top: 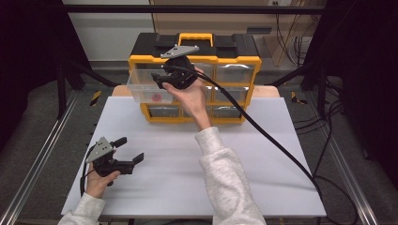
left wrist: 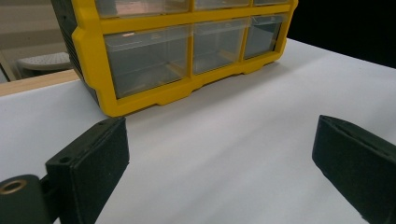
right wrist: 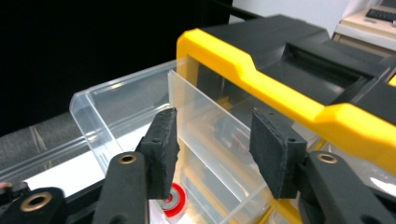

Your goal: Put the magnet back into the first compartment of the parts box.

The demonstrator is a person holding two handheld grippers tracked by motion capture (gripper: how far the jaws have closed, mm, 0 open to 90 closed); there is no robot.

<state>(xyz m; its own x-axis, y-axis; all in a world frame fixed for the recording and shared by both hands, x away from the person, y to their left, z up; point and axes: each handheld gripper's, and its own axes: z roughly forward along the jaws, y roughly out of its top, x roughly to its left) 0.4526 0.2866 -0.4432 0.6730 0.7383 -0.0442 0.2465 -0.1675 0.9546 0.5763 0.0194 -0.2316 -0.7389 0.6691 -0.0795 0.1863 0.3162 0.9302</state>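
A yellow and black drawer cabinet (top: pixel 195 47) stands at the far side of the white table (top: pixel 263 178). Its clear top-left drawer (top: pixel 138 89) is pulled out, and a small red and white round thing (top: pixel 157 97) lies on the drawer's floor. My right gripper (top: pixel 158 79) hangs over that drawer, jaws a little apart and holding nothing. In the right gripper view the gripper (right wrist: pixel 215 144) points down into the drawer (right wrist: pixel 93 112), with the red thing (right wrist: pixel 175 203) just below one pad. My left gripper (top: pixel 130 150) rests at the table's front left, wide open.
In the left gripper view the open gripper (left wrist: pixel 219 154) faces the cabinet's bottom row of shut clear drawers (left wrist: pixel 149 60) across bare table. A black cable (top: pixel 277 140) trails from the right gripper over the table's right half. Metal rails (top: pixel 42 154) run along both sides.
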